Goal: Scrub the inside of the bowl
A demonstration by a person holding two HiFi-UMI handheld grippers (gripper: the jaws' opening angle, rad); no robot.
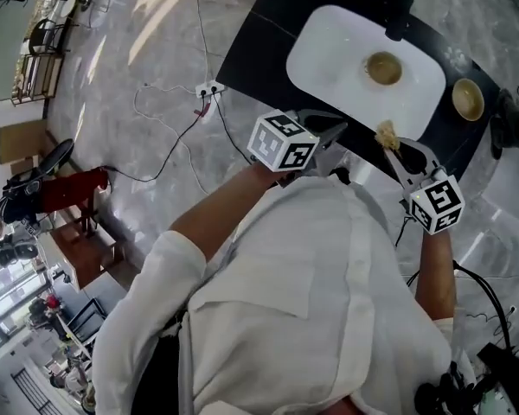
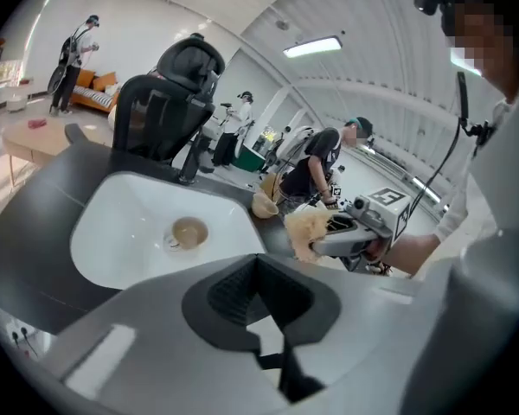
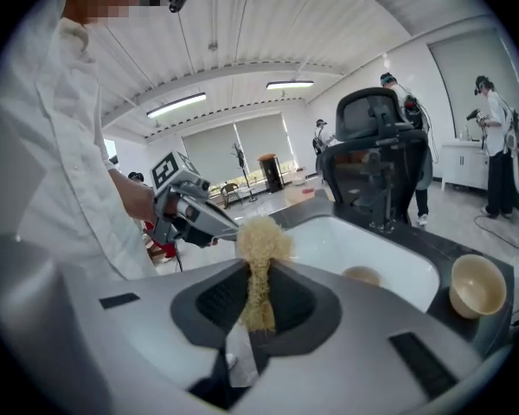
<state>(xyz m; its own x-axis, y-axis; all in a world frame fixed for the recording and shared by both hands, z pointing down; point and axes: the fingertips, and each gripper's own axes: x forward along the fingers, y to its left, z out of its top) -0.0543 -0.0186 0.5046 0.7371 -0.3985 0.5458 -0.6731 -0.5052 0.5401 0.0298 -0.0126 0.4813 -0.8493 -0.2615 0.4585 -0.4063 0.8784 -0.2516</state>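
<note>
We are holding the right gripper (image 3: pixel 258 294), jaws clamped on a tan scrubber (image 3: pixel 261 247), and the left gripper (image 2: pixel 258 271), jaws together.

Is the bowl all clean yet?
Not yet. The right gripper grips the scrubber, so that's ready. The left gripper is shut, empty. The sink bowl and the counter bowl sit untouched: all the scrubbing is left.

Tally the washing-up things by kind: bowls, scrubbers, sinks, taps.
Bowls: 2, one bowl in the sink, the other bowl on the counter
Scrubbers: 1, the scrubber held in the right tongs
Sinks: 1
Taps: 1, the tap
Total: 5
</note>
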